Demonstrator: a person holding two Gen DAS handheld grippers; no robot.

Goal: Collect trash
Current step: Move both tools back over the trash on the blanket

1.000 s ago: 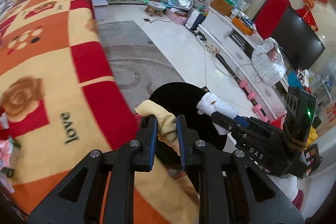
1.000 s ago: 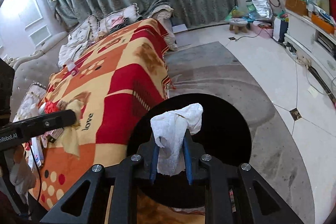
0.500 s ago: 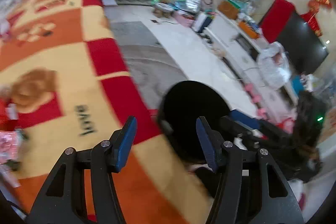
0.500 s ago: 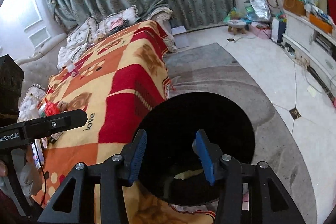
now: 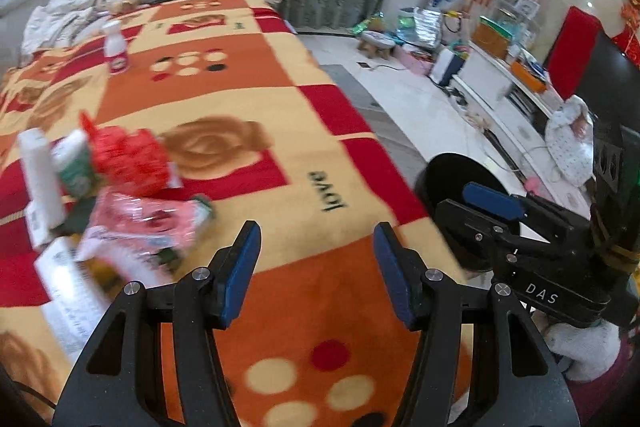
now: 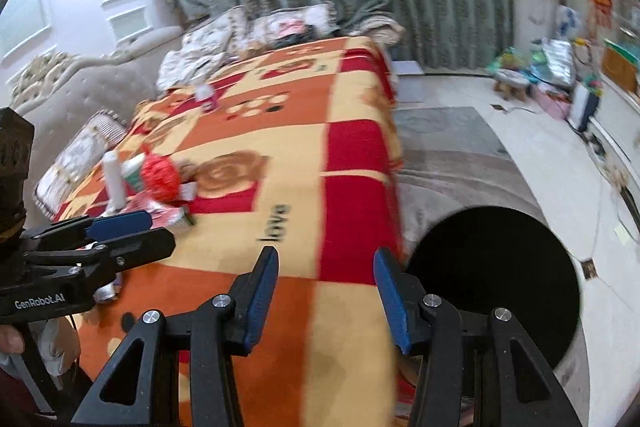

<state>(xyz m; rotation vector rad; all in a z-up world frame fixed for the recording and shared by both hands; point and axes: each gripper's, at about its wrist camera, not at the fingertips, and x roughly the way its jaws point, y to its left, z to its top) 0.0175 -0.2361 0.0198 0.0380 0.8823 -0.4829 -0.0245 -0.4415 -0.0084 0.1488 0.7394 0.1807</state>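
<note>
Two grippers now stand with jaws parted and nothing between them: a second ago the left gripper (image 5: 316, 271) pinched a yellowish rag and the right gripper (image 6: 326, 291) a white crumpled tissue over the black bin (image 6: 494, 291), and both pieces are gone from the pads, so that load has most likely been dropped in. Both cameras have since swung from the bin toward the blanket (image 5: 240, 99), which suggests the next pick-up is being lined up. Remaining trash lies far left on the bed: a crinkly red net bag (image 5: 128, 159), a glossy pink plastic wrapper (image 5: 148, 223), a white tube (image 5: 40, 179) and a flat paper leaflet (image 5: 72, 295), bunched together. Farther off stands a small white bottle (image 5: 116, 47). Soft fleece blanket, smooth round bin just beside the bed's right edge
</note>
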